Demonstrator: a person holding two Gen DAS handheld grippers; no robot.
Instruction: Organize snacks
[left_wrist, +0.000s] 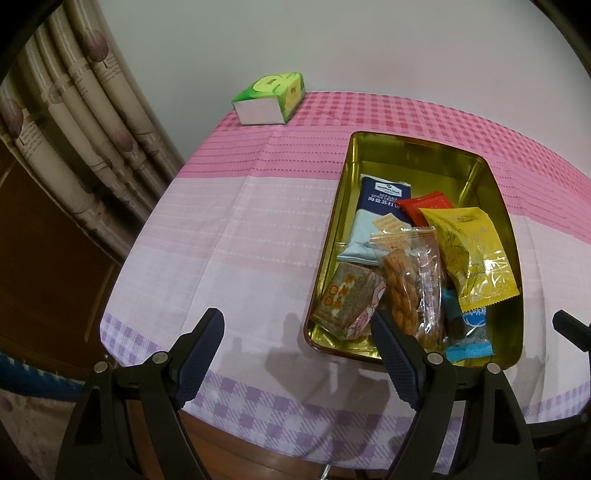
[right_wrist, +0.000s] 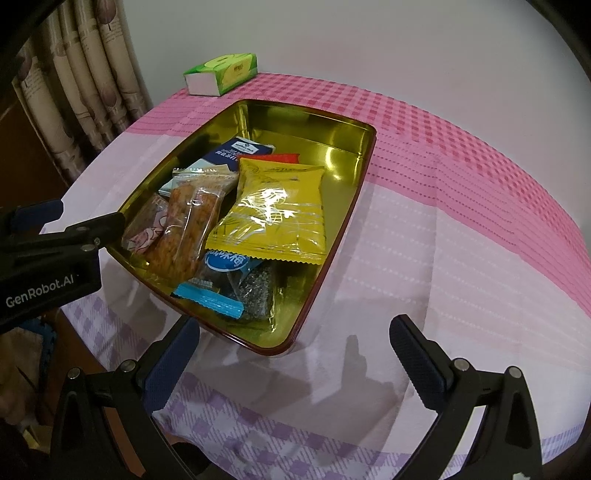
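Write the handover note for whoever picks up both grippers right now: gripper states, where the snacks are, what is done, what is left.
Left gripper: open, empty, at the tin's near-left corner.
Right gripper: open, empty, at the tin's near edge.
Gold tin: on the checked tablecloth, holding all visible snacks: yellow packet, fried-twist packet, blue cracker packet, red packet, blue candy packet.
Tissue pack: far corner, untouched.
Left: no loose snacks visible; far end of the tin is bare.

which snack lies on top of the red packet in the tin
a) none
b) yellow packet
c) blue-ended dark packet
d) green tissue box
b: the yellow packet overlaps the near edge of the red packet inside the gold tin.
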